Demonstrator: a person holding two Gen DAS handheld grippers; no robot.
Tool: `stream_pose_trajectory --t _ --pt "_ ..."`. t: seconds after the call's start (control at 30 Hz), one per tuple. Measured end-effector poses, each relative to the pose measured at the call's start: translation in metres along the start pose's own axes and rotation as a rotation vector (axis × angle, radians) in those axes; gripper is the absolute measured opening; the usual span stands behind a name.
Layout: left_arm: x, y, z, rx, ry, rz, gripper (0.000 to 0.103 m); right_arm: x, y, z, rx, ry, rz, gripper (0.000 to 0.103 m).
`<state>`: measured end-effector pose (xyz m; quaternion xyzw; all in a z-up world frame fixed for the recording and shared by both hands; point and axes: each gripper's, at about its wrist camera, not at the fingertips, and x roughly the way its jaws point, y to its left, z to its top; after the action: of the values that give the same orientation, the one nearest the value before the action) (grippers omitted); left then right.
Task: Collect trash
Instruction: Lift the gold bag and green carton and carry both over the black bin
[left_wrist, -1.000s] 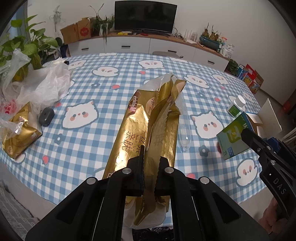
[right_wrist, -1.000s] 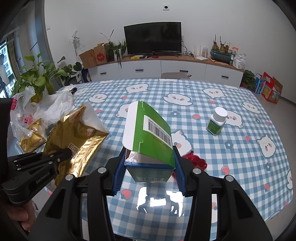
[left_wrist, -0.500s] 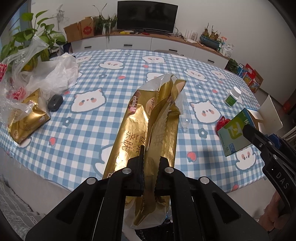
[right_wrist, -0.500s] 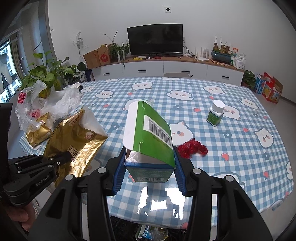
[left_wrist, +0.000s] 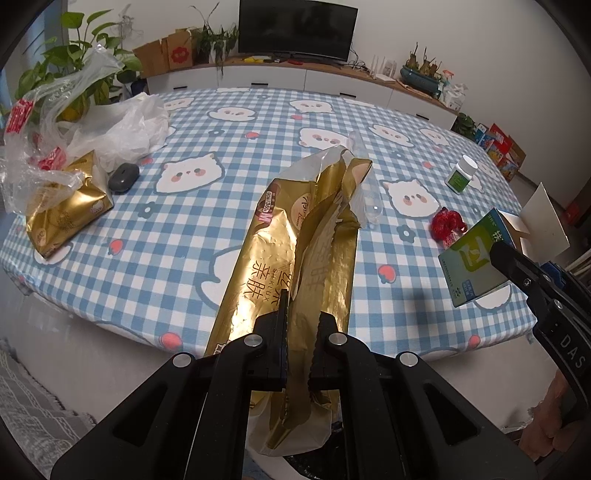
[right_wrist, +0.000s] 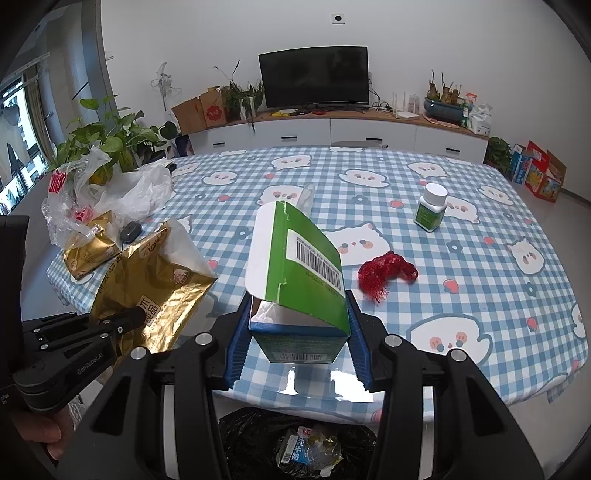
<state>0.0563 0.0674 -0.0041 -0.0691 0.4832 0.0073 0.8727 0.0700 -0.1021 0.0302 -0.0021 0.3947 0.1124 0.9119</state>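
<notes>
jaws clamp green carton (right_wrist: 306, 258)

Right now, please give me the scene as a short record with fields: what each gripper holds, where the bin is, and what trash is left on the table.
left gripper: shut on the torn gold foil wrapper
right gripper: shut on the green and white cardboard box, flap open
bin: black-lined trash bag on the floor below the right gripper, some trash already inside
left on the blue checked tablecloth: red mesh net, small white-capped green bottle, second gold foil pack, clear plastic bags
</notes>
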Motion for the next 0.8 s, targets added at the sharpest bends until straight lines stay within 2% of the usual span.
stream_pose_trajectory --t 0.8 --pt "-0.036 0.011 -0.074 -0.015 0.006 -0.025 0.004 -0.037 0.012 -0.053 -0.001 0.015 0.023 0.044"
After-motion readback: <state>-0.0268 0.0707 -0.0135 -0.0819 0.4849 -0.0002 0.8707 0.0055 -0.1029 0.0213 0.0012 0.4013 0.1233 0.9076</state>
